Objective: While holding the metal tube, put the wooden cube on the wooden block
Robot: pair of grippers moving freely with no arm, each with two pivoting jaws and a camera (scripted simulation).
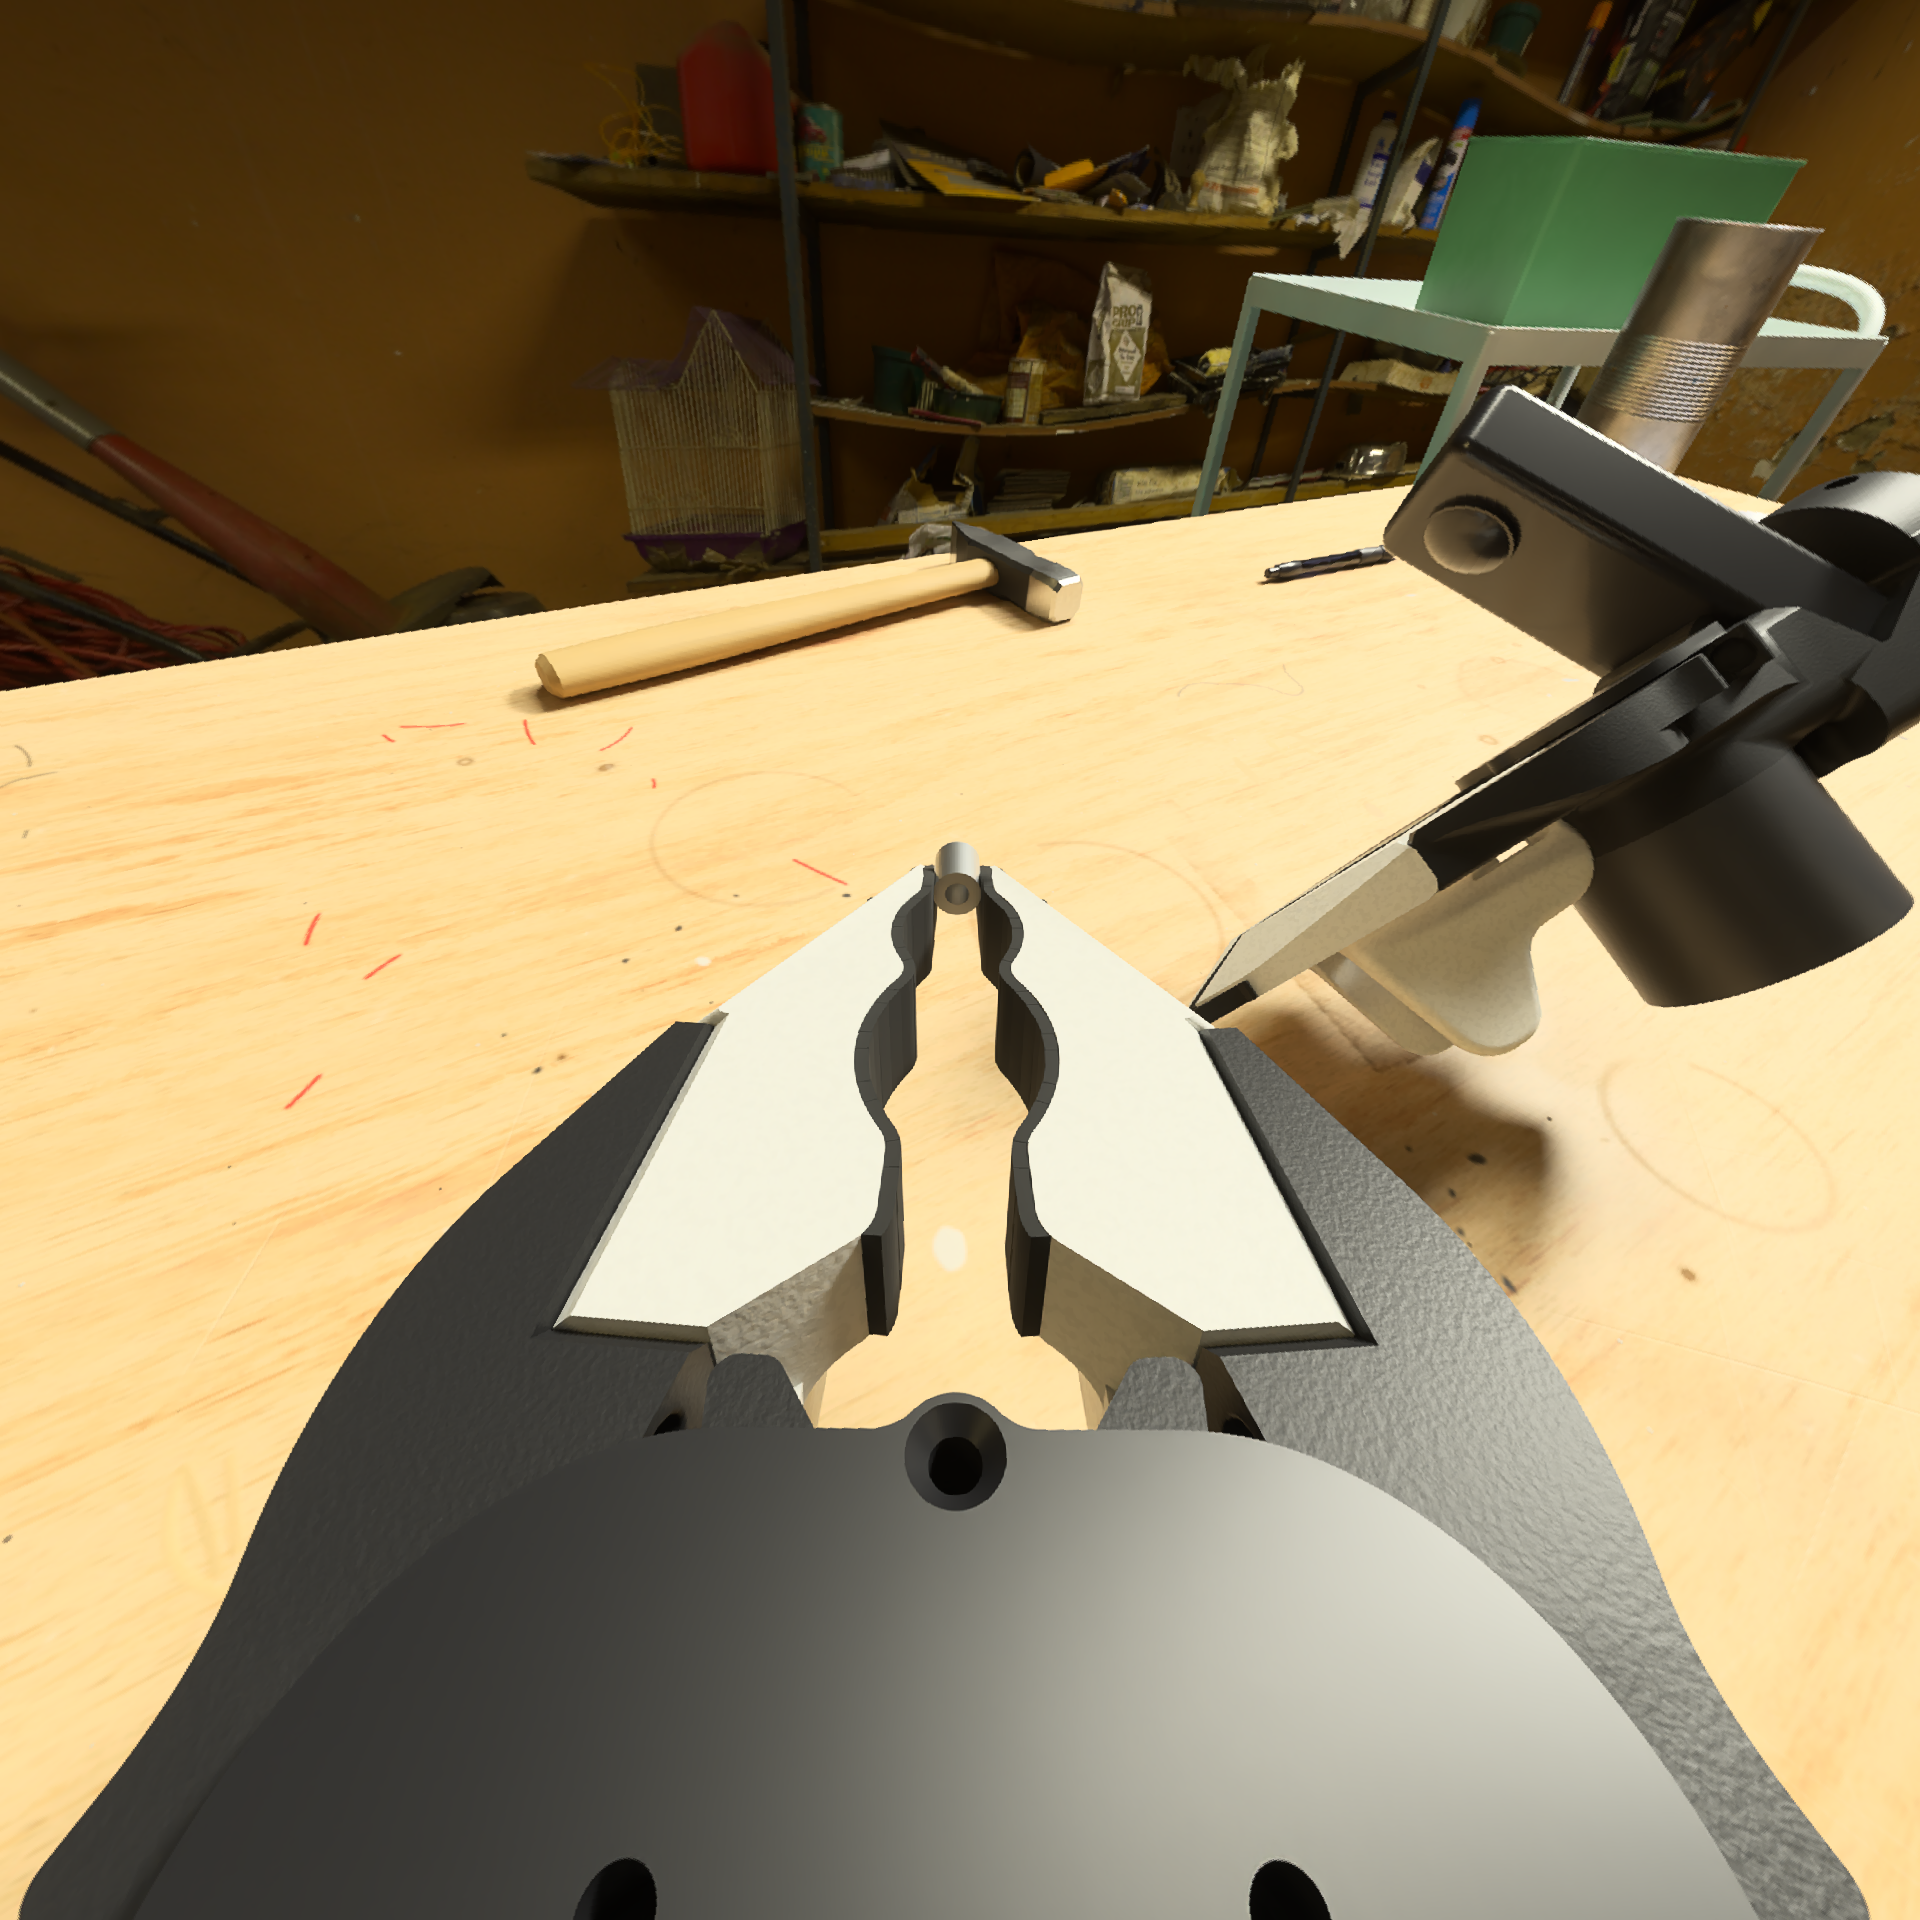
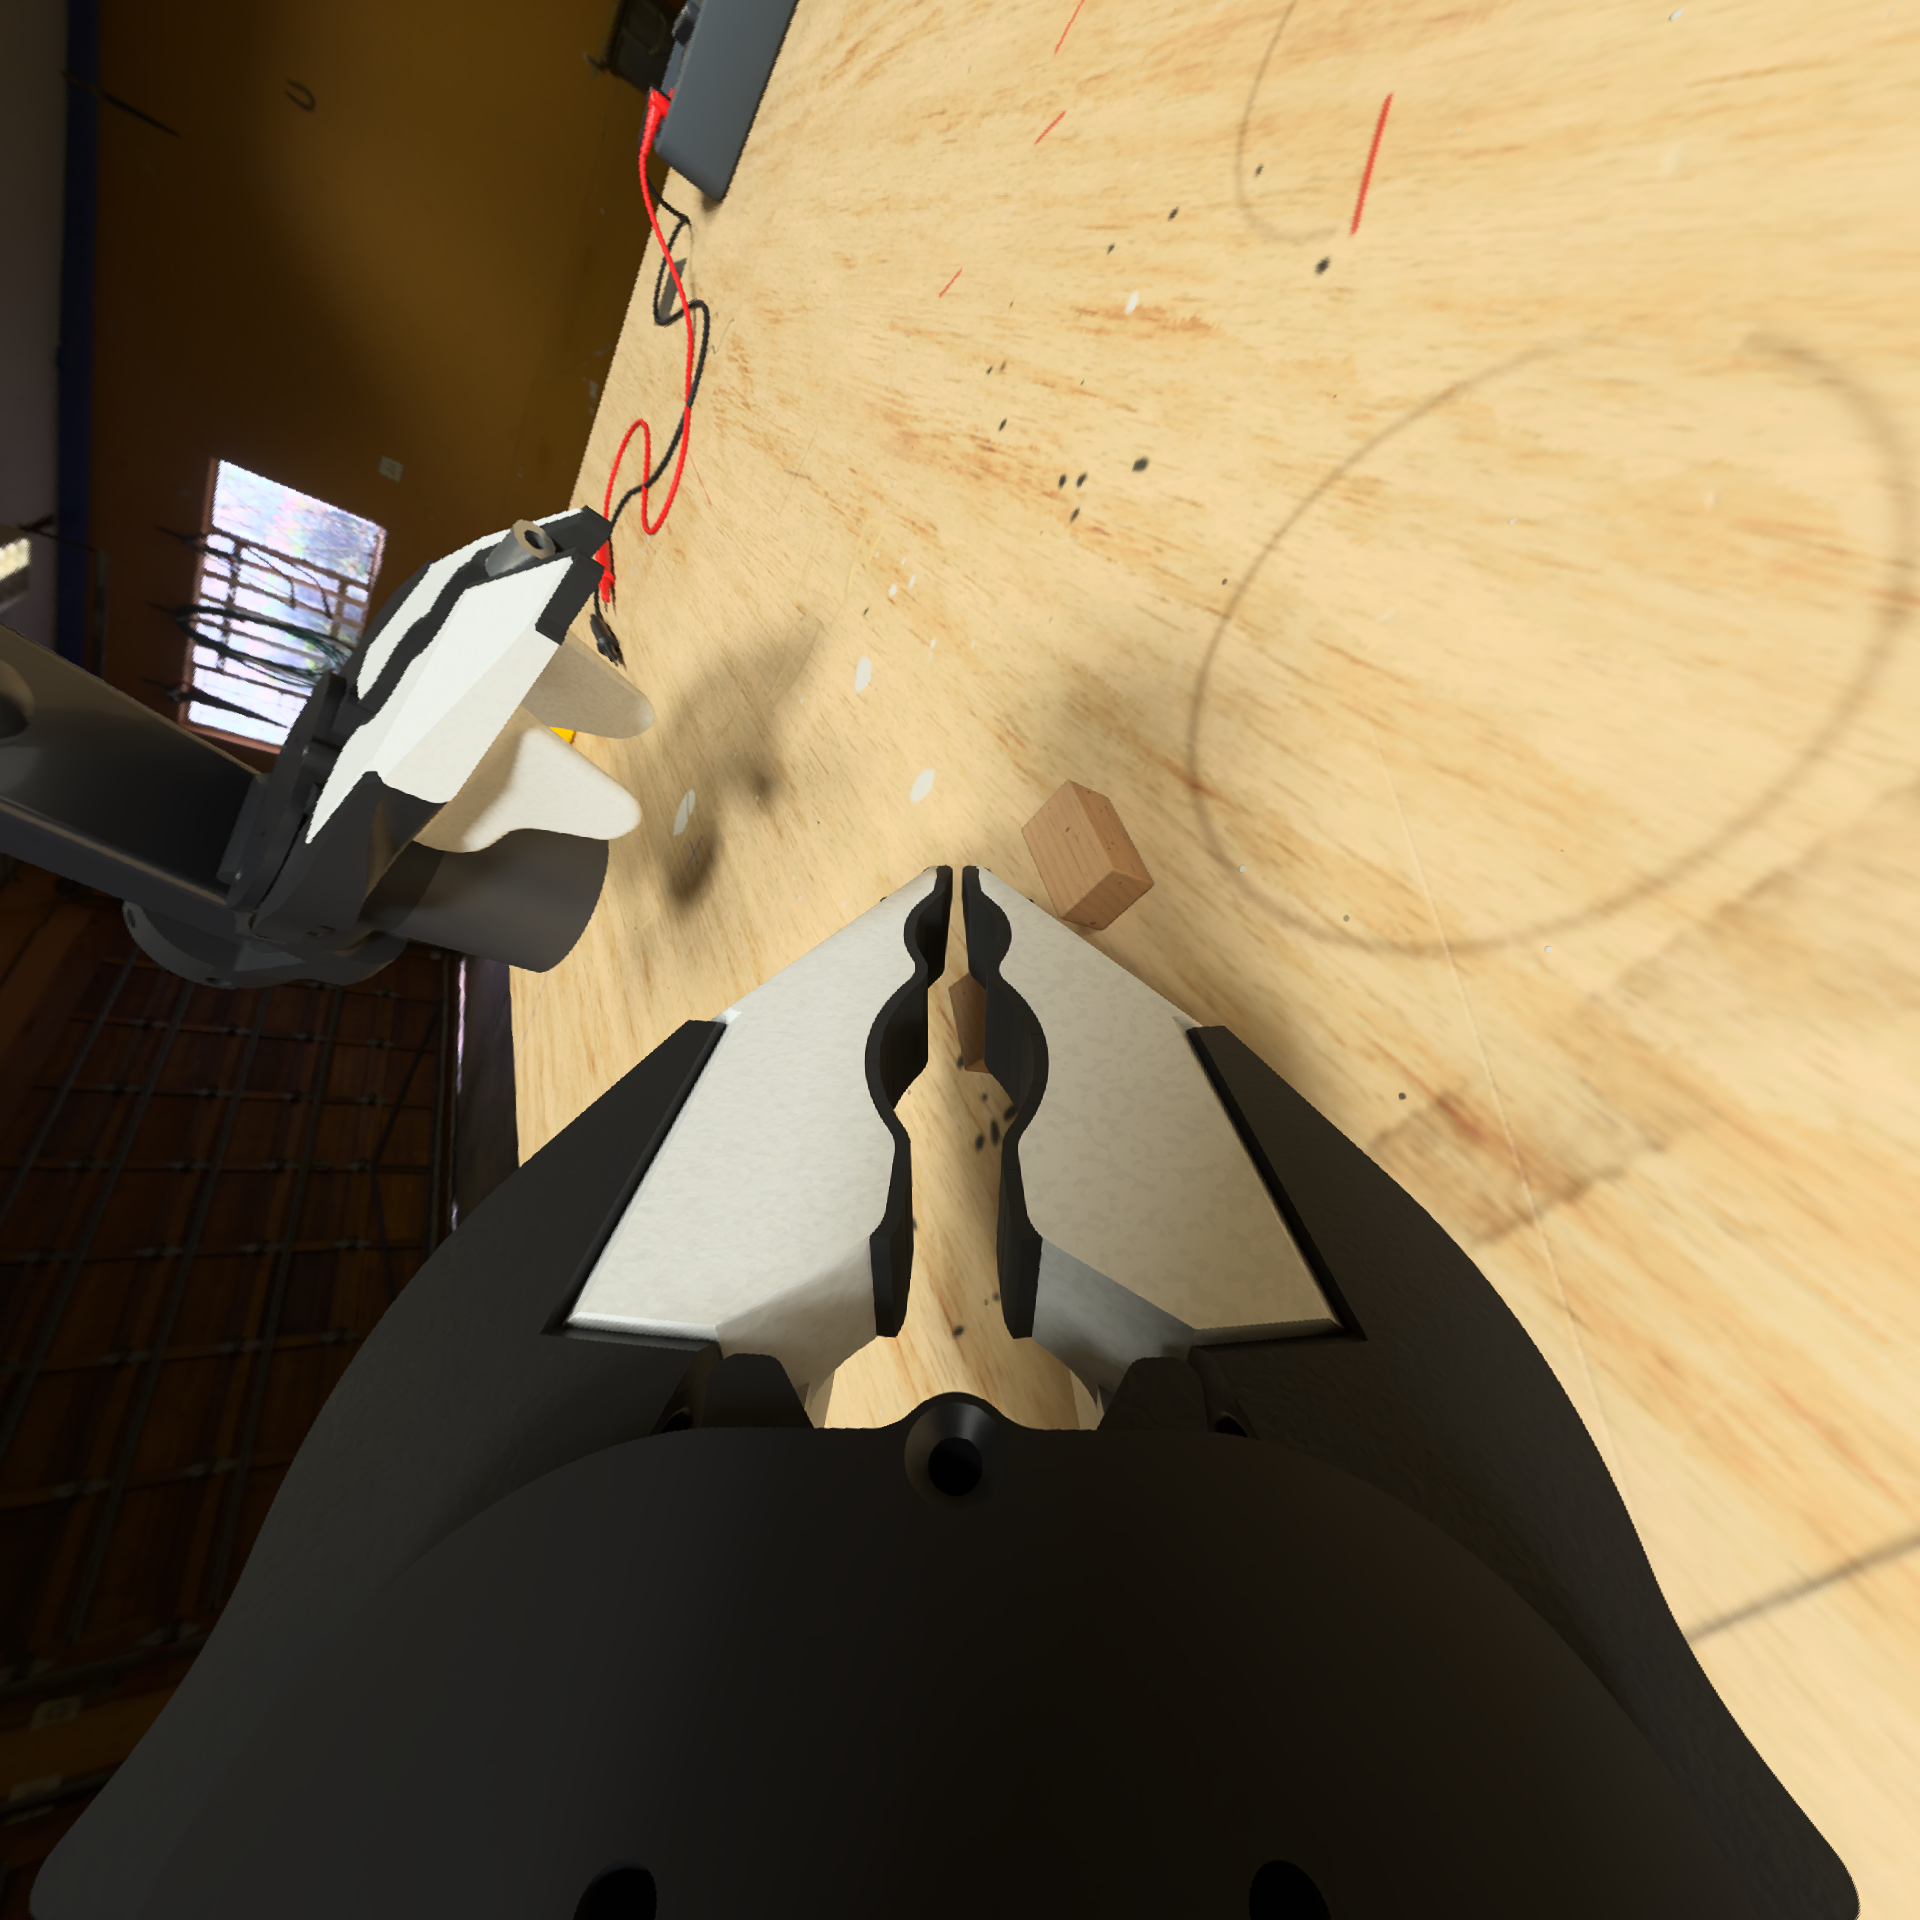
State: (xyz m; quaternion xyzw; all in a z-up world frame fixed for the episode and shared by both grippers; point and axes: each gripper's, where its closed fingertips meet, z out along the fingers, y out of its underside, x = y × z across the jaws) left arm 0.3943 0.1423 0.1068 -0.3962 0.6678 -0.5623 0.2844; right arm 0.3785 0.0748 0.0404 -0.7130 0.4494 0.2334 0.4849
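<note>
Now my left hand-held gripper [image 1: 956, 883] pinches the tube [image 1: 956, 878] at centre frame; my right hand-held gripper [image 2: 956, 878] is nearly together, empty, cube [image 2: 1086, 854] just right of its tips.

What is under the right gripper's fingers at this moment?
Beyond the right gripper's tips a wooden cube sits on the table. A second brown wooden piece shows through the finger gap; the fingers cover most of it, so its shape stays unclear.

Printed lettering on pale bag [image 1: 1122, 335] on back shelf [image 1: 997, 416] — no other legible markings.
</note>
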